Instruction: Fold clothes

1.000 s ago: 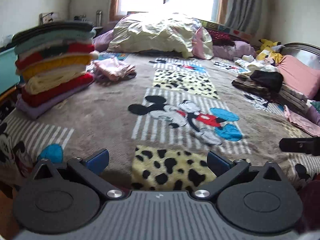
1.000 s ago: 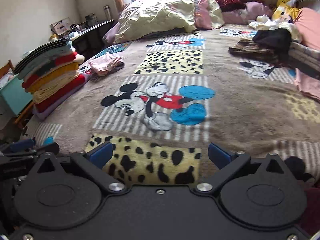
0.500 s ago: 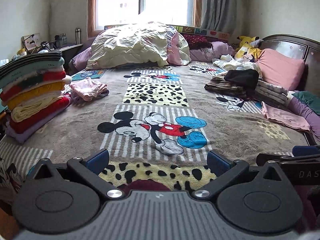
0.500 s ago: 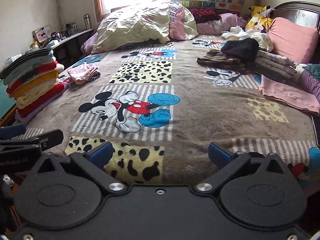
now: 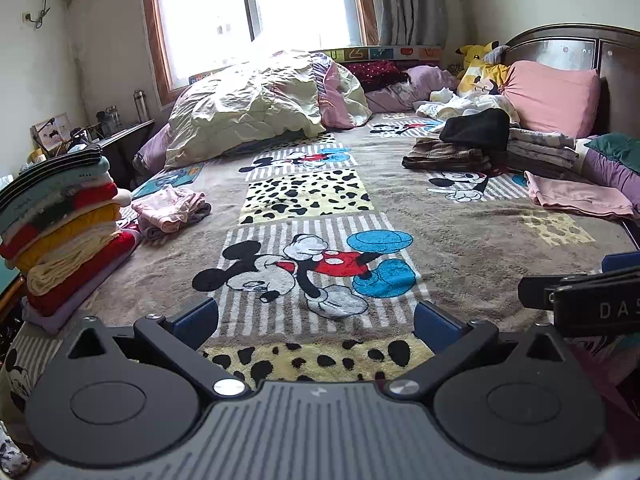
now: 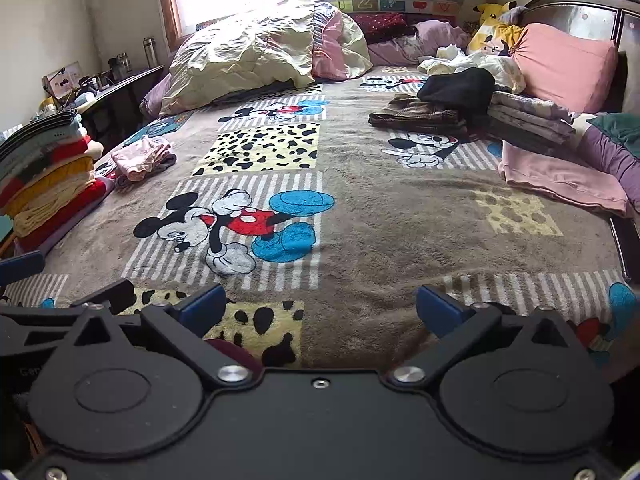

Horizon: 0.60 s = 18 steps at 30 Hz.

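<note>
My left gripper [image 5: 316,316] is open over the near edge of the bed, nothing between its blue pads. My right gripper [image 6: 320,304] is open too and empty; its side shows in the left wrist view as the right gripper [image 5: 580,292]. A tall stack of folded clothes [image 5: 60,232] [image 6: 44,176] stands at the bed's left edge. A small folded pink garment [image 5: 168,212] [image 6: 140,158] lies beside it. Unfolded clothes, a black garment [image 5: 476,128] [image 6: 460,88] over a brown one, lie at the far right. A pink garment [image 5: 576,200] [image 6: 560,180] lies flat at the right edge.
A Mickey Mouse blanket [image 5: 460,240] [image 6: 380,208] covers the bed. A crumpled yellow duvet [image 5: 248,108] lies under the window. A pink pillow [image 5: 556,96], a yellow plush toy [image 5: 480,68] and the dark headboard [image 6: 580,8] are at the right. A desk with bottles [image 5: 120,128] stands at the left.
Both grippers have pulled back and risen from the blanket, so the views now take in the whole bed, window and headboard. Both stay open and empty.
</note>
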Tool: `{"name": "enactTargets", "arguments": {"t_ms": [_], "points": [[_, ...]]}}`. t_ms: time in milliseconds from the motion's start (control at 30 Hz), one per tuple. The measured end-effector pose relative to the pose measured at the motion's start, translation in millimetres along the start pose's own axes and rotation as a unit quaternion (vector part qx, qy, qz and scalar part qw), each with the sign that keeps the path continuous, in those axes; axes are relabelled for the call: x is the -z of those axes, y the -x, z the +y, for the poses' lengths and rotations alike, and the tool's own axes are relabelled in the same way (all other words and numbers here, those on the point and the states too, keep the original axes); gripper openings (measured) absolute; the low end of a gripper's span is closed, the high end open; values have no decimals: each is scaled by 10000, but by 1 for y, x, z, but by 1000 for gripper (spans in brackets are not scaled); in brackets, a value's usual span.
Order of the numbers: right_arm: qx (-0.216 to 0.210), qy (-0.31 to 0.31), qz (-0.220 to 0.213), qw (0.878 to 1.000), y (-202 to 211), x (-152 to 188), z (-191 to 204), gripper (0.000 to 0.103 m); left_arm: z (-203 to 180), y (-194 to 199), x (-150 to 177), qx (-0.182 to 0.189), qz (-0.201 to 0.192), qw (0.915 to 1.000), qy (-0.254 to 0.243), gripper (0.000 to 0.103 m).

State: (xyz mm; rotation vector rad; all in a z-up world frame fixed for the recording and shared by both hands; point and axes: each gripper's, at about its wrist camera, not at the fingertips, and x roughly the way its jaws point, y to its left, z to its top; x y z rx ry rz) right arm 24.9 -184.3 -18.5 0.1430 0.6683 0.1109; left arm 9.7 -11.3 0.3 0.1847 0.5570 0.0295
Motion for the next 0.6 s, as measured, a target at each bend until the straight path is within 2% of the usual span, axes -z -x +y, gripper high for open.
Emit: {"name": "enactTargets", "arguments": {"t_ms": [600], "points": [[-74, -28, 136, 9999, -7, -2, 0, 102, 8, -5, -1, 159, 50, 9996, 235, 103]]}}
